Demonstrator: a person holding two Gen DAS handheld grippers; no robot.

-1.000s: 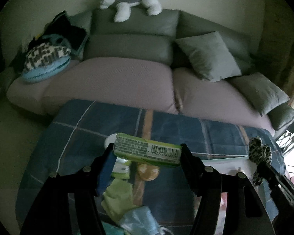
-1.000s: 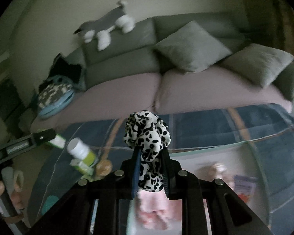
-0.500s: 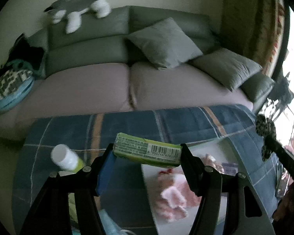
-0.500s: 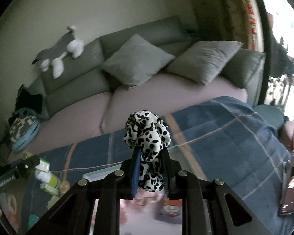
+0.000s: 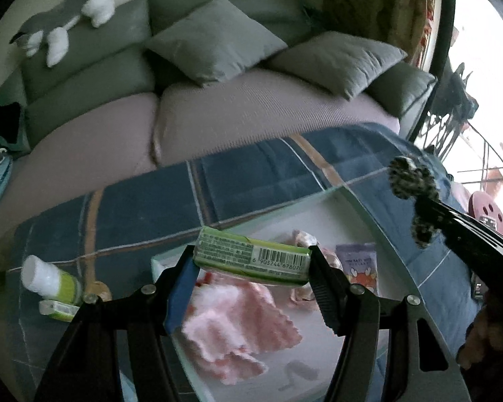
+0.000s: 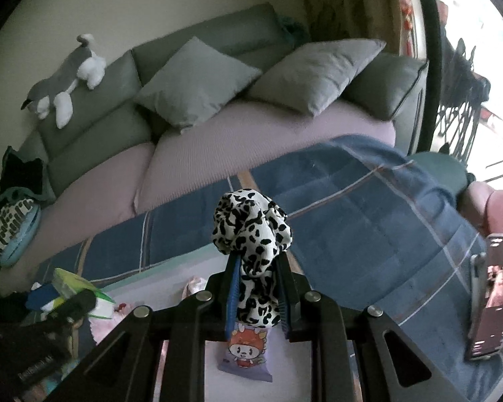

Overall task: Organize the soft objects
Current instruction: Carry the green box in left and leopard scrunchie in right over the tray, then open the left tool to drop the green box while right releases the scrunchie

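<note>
**Both grippers loaded above the white tray**

The left gripper clamps a green tissue pack crosswise between wide-set jaws, above the white tray and the pink cloth inside. At three o'clock, the right gripper pinches a leopard-print scrunchie between nearly closed jaws, over a purple packet.

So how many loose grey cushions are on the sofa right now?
3: one leaning on the backrest near the middle, a second beside it to the right, and a darker third at the sofa's right end. The unseen left end may hide more.
</note>
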